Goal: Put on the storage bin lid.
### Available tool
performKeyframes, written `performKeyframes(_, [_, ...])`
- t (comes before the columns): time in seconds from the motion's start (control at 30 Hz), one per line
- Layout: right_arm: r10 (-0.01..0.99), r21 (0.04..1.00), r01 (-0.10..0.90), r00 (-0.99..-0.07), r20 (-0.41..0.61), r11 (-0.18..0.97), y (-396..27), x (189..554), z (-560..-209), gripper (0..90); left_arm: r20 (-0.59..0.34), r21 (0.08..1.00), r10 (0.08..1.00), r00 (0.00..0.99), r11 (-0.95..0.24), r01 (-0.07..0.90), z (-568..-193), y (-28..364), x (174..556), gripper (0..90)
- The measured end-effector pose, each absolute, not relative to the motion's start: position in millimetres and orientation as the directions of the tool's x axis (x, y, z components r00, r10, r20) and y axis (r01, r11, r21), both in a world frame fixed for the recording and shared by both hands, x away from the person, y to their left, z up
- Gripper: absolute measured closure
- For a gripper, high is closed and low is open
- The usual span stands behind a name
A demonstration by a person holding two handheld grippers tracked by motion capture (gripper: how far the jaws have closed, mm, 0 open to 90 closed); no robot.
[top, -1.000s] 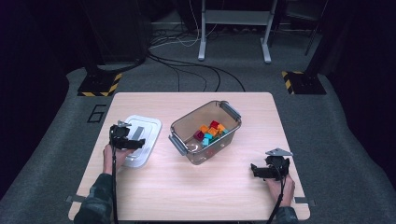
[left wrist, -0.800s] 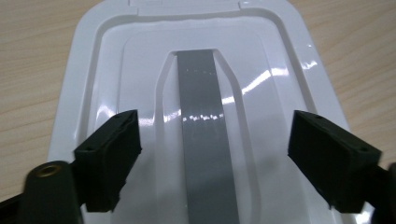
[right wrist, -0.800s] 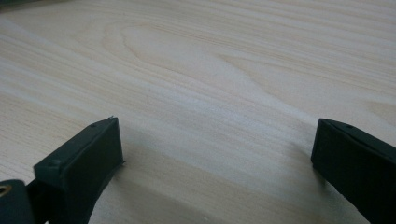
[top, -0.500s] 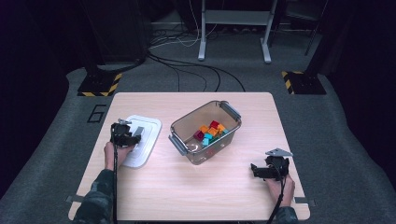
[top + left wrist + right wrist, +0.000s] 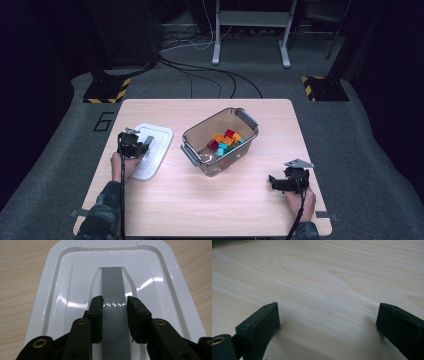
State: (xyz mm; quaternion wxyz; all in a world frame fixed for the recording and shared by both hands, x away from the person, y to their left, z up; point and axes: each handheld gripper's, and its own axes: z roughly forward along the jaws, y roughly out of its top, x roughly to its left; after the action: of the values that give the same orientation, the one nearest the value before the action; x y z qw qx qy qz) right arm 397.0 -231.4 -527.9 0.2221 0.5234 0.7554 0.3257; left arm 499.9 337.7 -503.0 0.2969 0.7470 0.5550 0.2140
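The white lid lies flat on the left part of the surface, just beside the clear box that holds the coloured blocks. The left tool has just been closing and now pinches the grey handle strip, whose long axis runs straight away between the 2 jaws. From here the box lies to the right of this tool, so I judge the lid must travel sideways toward it, while the right tool rests with jaws spread over bare wood, well apart.
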Motion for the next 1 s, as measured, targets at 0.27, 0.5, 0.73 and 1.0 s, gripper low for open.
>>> performKeyframes(0.27, [0.936, 0.725, 0.646, -0.353, 0.006, 0.24, -231, 397, -528, 4.3, -0.036, 0.697, 0.95, 0.311, -0.199, 0.689, -489, 341, 496, 66.6])
performKeyframes(0.5, [0.936, 0.725, 0.646, -0.352, 0.006, 0.238, -231, 397, -528, 4.4, -0.015, 0.715, 0.94, 0.342, -0.229, 0.66, -467, 338, 492, 66.5])
performKeyframes(0.73, [0.936, 0.726, 0.646, -0.352, 0.007, 0.237, -231, 397, -528, 4.4, 0.0, 0.732, 0.931, 0.366, -0.249, 0.634, -443, 337, 490, 66.5])
performKeyframes(1.0, [0.936, 0.726, 0.646, -0.351, 0.006, 0.237, -231, 397, -528, 4.4, 0.013, 0.748, 0.921, 0.389, -0.268, 0.608, -413, 334, 489, 66.5])
